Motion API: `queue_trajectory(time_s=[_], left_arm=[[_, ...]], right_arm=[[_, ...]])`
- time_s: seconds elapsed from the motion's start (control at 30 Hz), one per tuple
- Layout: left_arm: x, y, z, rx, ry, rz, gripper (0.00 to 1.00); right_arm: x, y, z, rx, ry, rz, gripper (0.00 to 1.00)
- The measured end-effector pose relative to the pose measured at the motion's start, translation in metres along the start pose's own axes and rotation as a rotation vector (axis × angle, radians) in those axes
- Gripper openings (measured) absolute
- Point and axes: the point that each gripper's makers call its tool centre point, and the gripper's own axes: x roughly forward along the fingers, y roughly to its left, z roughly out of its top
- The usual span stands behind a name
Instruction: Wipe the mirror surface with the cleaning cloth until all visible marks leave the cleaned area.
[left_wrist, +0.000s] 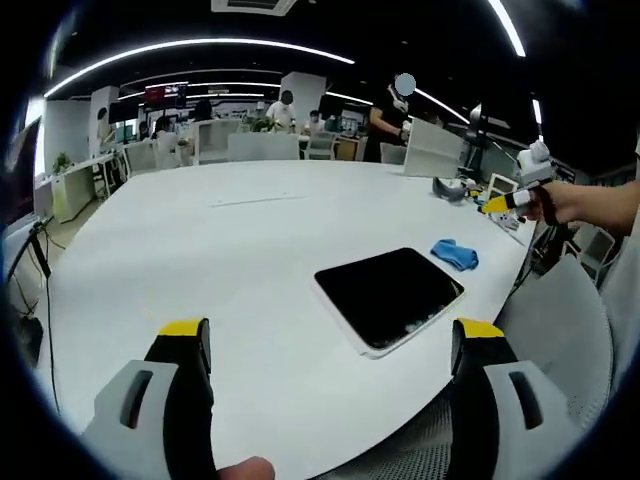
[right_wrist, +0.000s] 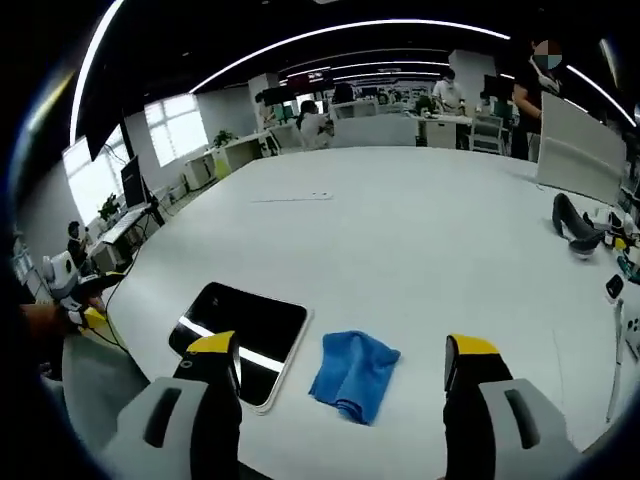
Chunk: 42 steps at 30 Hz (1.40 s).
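Looking for print or a brand, nothing legible turns up on the mirror, the cloth or the desk; a red screen far back in the left gripper view is too small to make out.

Flat on the big white round-edged desk (left_wrist: 200, 250) lies the dark rectangular mirror with a thin white frame (left_wrist: 390, 296), close to the near edge. Its glass looks almost black, with a bright ceiling strip reflected across it in the right gripper view (right_wrist: 240, 338) and small pale flecks near one corner in the left gripper view. Whether those are marks or reflections I cannot tell.

A crumpled blue cleaning cloth (right_wrist: 354, 374) sits on the desk just beside the mirror, apart from it; it also shows beyond the mirror in the left gripper view (left_wrist: 455, 254).

Left tongs (left_wrist: 333, 345), black with yellow tips, stand wide apart and hold nothing, hanging over the desk's near edge. Right tongs (right_wrist: 343, 358) are equally wide and bare, with the cloth lying between their tips below. They show again at the far right of the left gripper view (left_wrist: 520, 190), gripped by a hand (left_wrist: 572, 203).
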Motion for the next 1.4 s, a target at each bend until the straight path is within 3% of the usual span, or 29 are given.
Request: queue_trajectory(time_s=[0.23,0.43,0.5,0.6,0.7,0.77,0.9,1.03,1.1,1.27,1.4], left_arm=[[0.001,-0.005,-0.012,-0.041,0.035,0.009,0.97],[0.000,-0.005,-0.023,-0.053,0.060,0.024,0.95],[0.003,-0.010,-0.025,-0.035,0.076,0.008,0.97],[0.005,-0.017,-0.027,0.012,0.078,-0.005,0.98],[0.004,-0.005,-0.039,0.023,0.109,0.038,0.97],[-0.001,-0.002,-0.032,0.029,0.071,0.053,0.99],[-0.006,-0.005,-0.038,0.023,0.095,0.042,0.99],[-0.013,0.001,-0.037,-0.029,0.063,0.073,0.99],[-0.010,0.002,-0.035,-0.053,0.057,0.071,0.99],[0.000,-0.007,-0.022,-0.061,0.049,0.025,0.99],[0.007,-0.016,-0.018,-0.042,0.070,0.018,0.99]], right_arm=[[0.025,-0.001,-0.016,-0.011,0.034,-0.013,0.65],[0.050,-0.001,-0.035,-0.030,0.088,0.007,0.46],[0.057,-0.002,-0.052,-0.035,0.157,0.002,0.42],[0.064,-0.004,-0.058,-0.037,0.178,-0.016,0.36],[0.068,-0.012,-0.065,0.001,0.198,-0.062,0.28],[0.070,-0.013,-0.066,0.024,0.196,-0.062,0.27],[0.075,-0.013,-0.068,0.042,0.204,-0.073,0.24],[0.080,-0.016,-0.068,0.075,0.221,-0.103,0.17],[0.080,-0.023,-0.069,0.023,0.235,-0.136,0.10],[0.079,-0.020,-0.069,0.006,0.243,-0.125,0.10],[0.071,-0.014,-0.053,0.070,0.193,-0.098,0.09]])
